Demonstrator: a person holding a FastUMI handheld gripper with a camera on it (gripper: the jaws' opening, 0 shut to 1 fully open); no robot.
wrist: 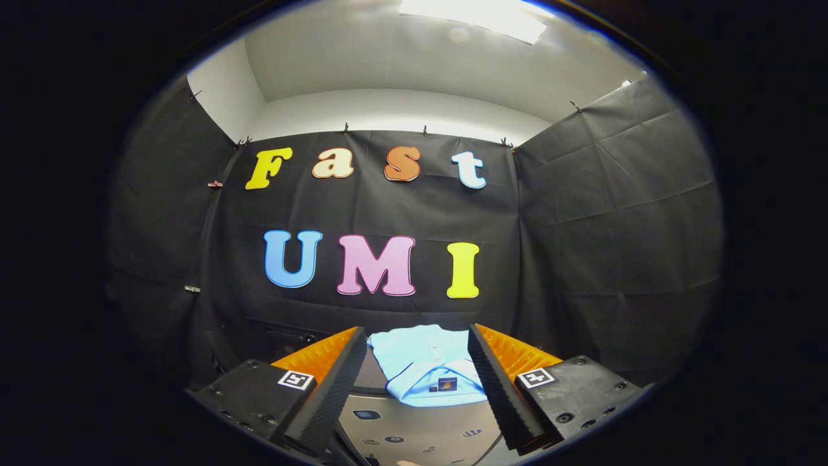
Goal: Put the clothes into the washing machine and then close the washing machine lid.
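Light-blue folded shirt (424, 366) lies on the grey washing machine top (420, 430), just ahead between the fingers of the wide-open claw (417, 372), untouched.

Light blue folded shirt (424, 362) with dark label patch, grey washing machine top (420, 430), black cloth wall (601, 226), white ceiling (401, 65)

Booth: black cloth walls (614, 213)

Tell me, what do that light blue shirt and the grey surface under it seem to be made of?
The light blue shirt, folded just beyond the open claw, looks like soft matte knit cloth: it creases and has a collar. The grey surface beneath looks smooth, faintly glossy, probably plastic or painted metal.
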